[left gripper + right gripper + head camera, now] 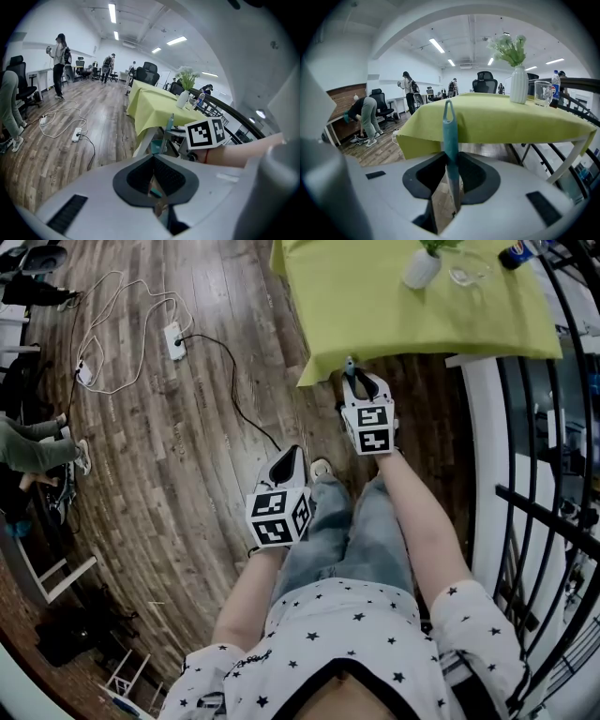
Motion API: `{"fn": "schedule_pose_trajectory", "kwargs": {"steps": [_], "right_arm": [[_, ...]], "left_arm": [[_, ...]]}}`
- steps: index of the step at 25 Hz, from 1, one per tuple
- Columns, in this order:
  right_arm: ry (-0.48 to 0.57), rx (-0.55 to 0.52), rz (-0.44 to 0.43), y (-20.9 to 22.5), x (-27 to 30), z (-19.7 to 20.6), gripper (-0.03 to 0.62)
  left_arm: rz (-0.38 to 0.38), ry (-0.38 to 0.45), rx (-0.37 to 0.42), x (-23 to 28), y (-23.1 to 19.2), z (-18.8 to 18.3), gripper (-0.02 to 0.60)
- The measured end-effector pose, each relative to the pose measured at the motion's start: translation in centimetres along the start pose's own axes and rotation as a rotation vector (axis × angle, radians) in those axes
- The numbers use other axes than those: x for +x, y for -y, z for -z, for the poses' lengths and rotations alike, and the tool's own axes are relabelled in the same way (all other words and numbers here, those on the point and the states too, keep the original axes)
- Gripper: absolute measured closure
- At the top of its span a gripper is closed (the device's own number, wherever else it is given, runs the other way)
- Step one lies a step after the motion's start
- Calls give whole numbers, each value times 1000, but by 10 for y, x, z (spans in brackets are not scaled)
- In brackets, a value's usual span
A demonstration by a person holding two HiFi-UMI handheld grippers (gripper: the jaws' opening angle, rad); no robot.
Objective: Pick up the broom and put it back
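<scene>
Item: broom (450, 136), teal handle with a hang-loop at its top end, upright, just at the near edge of the bench (375, 324); head and bristles not in view. Grasped on the handle by the right hand-held gripper (364, 382), pads pressed to either side, loop end standing clear above them against the draped yellow-green cloth. Left hand-held gripper (287, 463): near and left of the right one, apart from the handle, jaws drawn together on nothing identifiable; only a thin slit between the pads, with a teal sliver in it too small to name. On the bench, far right: white vase (422, 266) with greenery, clear glass (467, 268), bottle (517, 251). On the wooden floor (187, 456), far left: white power strip (174, 339) with trailing cables. At the right: dark railing (553, 502). Step in hand, as judged: pick-up done, carry to the storage spot in progress; put-back not yet done, resting place not identifiable in any view. Next move, as judged: firm clench on the handle, handle near vertical, loop end steered clear of the cloth edge and the glassware, broom lowered or leaned at its place, then released; left one free to steady the handle lower down.
</scene>
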State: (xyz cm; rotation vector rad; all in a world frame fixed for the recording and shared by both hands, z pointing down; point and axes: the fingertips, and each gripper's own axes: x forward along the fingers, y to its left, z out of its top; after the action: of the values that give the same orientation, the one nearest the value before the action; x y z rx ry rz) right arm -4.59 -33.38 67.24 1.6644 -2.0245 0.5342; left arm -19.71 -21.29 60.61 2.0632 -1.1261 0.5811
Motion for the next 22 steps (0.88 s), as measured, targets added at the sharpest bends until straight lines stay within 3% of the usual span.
{"fn": "schedule_pose_trajectory", "kwargs": {"steps": [22], "right_arm": [[-62, 8, 41, 6, 23, 4, 504]], "left_arm": [[-3, -2, -6, -7, -7, 6, 571]]}}
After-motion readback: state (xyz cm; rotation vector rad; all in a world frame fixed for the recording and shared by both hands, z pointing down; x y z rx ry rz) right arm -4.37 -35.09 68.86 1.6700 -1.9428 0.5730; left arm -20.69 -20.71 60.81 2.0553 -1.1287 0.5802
